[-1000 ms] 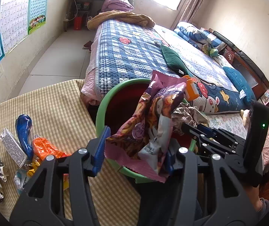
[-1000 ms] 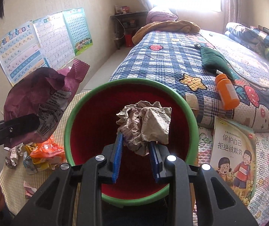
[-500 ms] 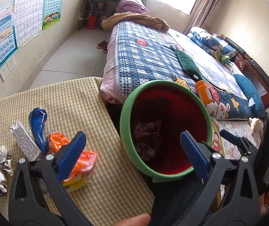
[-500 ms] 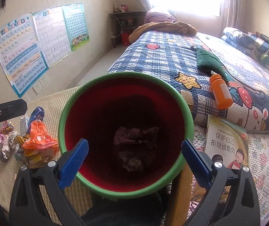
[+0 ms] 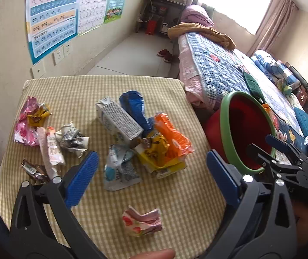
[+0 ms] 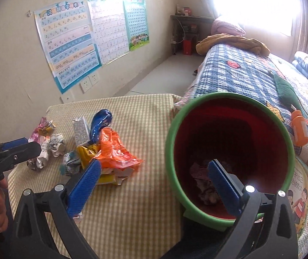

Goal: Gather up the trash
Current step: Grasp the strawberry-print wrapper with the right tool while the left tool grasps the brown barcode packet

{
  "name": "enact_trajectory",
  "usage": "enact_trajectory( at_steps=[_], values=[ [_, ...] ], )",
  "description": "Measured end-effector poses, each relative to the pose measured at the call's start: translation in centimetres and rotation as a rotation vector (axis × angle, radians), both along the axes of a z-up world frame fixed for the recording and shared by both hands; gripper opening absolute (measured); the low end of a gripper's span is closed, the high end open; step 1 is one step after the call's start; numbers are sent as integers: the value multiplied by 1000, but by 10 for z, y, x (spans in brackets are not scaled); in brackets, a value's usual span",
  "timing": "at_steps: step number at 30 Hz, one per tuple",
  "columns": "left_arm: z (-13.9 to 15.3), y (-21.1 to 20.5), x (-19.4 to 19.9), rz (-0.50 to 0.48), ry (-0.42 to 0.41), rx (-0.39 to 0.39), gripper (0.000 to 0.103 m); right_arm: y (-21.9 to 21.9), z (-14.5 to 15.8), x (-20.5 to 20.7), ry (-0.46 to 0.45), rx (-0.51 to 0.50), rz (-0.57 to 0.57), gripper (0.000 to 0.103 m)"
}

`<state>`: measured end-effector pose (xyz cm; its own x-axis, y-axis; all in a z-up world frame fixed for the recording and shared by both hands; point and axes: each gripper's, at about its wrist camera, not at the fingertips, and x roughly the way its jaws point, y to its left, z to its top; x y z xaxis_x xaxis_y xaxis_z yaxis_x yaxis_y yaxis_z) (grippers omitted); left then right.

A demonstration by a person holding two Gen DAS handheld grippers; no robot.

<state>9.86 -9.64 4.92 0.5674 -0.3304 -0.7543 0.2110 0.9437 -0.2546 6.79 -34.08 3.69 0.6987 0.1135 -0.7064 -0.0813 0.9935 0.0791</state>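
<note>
Trash lies in a heap on the checked yellow table cloth: an orange wrapper, a grey carton, a blue wrapper, a yellow wrapper and a grey-blue pouch. A strawberry-print wrapper lies alone nearer me. My left gripper hangs open and empty above the heap. The red bin with a green rim stands at the table's right edge, with crumpled trash at its bottom. Open and empty, my right gripper straddles the bin's left rim.
More wrappers lie at the table's left: pink foil and crumpled white paper. A bed with a blue plaid quilt runs behind the bin, with an orange bottle and a children's book on it. Posters cover the left wall.
Both grippers opened: the purple snack bag and the crumpled brown paper dropped into the bin. Both hands then swung left, the left one out over the heap on the table.
</note>
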Motion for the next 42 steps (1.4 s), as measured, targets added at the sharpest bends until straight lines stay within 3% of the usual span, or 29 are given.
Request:
enact_trajectory(
  at_steps=[9, 17, 25, 33, 38, 42],
  values=[
    [-19, 94, -24, 176, 38, 17, 98, 64, -23, 16, 72, 51, 120, 96],
    [-39, 146, -29, 278, 81, 22, 98, 116, -43, 5, 140, 35, 237, 96],
    [-70, 165, -25, 300, 157, 40, 98, 154, -80, -8, 238, -39, 361, 96],
    [-80, 173, -31, 317, 180, 23, 98, 175, -110, -15, 287, -110, 444, 95],
    [-83, 172, -31, 318, 188, 15, 98, 184, -121, -10, 304, -164, 461, 88],
    [-86, 170, -25, 313, 196, 15, 98, 190, -130, -9, 341, -181, 490, 68]
  ],
)
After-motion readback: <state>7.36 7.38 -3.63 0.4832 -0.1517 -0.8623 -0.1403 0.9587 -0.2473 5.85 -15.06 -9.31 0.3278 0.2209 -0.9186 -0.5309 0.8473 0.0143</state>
